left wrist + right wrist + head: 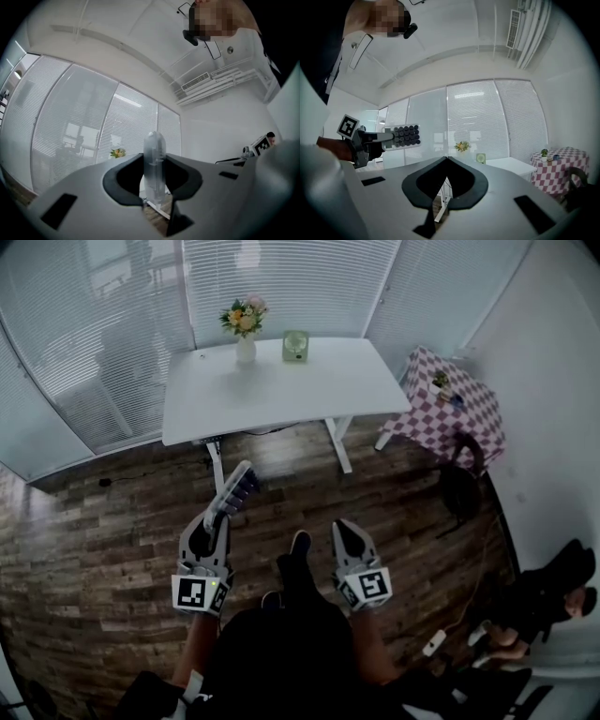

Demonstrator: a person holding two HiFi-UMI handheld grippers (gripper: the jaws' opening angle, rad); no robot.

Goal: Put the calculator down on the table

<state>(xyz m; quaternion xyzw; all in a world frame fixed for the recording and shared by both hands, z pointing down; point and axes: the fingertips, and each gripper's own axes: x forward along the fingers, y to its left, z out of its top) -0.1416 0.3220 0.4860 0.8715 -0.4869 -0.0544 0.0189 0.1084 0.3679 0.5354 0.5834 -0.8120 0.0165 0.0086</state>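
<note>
A grey calculator with dark keys sticks out forward from my left gripper, which is shut on its near end, above the wooden floor. In the left gripper view the calculator stands edge-on between the pads. The right gripper view shows its keypad at the left, held out level. My right gripper is beside it, shut and empty; its jaw tips meet. The white table stands ahead, beyond both grippers.
On the table's far edge are a vase of flowers and a small green clock-like item. A checked-cloth table and a dark chair are at the right. A power strip lies on the floor. Blinds cover the windows behind.
</note>
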